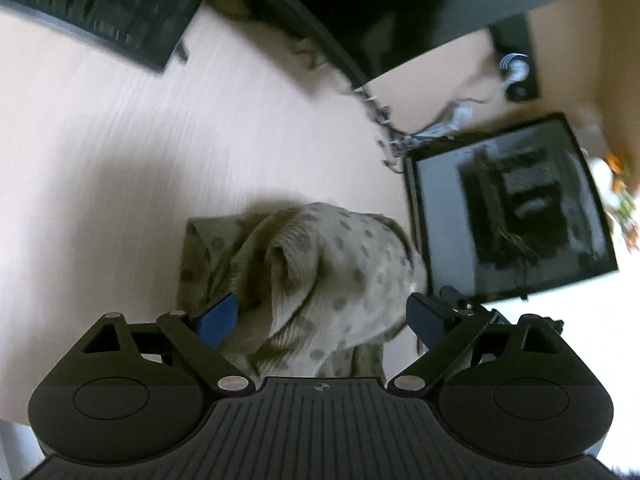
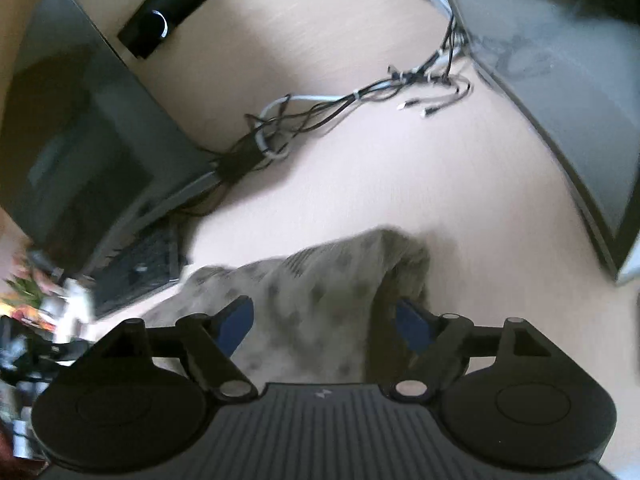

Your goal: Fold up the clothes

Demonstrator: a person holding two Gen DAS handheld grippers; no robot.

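Observation:
A beige knit garment (image 1: 320,264) with grey dots and a ribbed band lies bunched on the pale wooden table (image 1: 120,160). My left gripper (image 1: 320,320) stands open with its blue pads (image 1: 216,320) wide on either side of the heap; the left pad brushes the fabric, and neither presses on it. In the right wrist view the same garment (image 2: 320,292) humps up between the blue pads (image 2: 414,328) of my right gripper (image 2: 326,326), which is also open. The cloth's near part is hidden under both gripper bodies.
A dark keyboard (image 1: 100,8) lies at the far left and a black screen (image 1: 512,208) close to the right of the garment. A cable bundle (image 2: 272,136), a black speaker bar (image 2: 176,4), a second keyboard (image 2: 136,272) and a grey panel (image 2: 560,80) ring the cloth.

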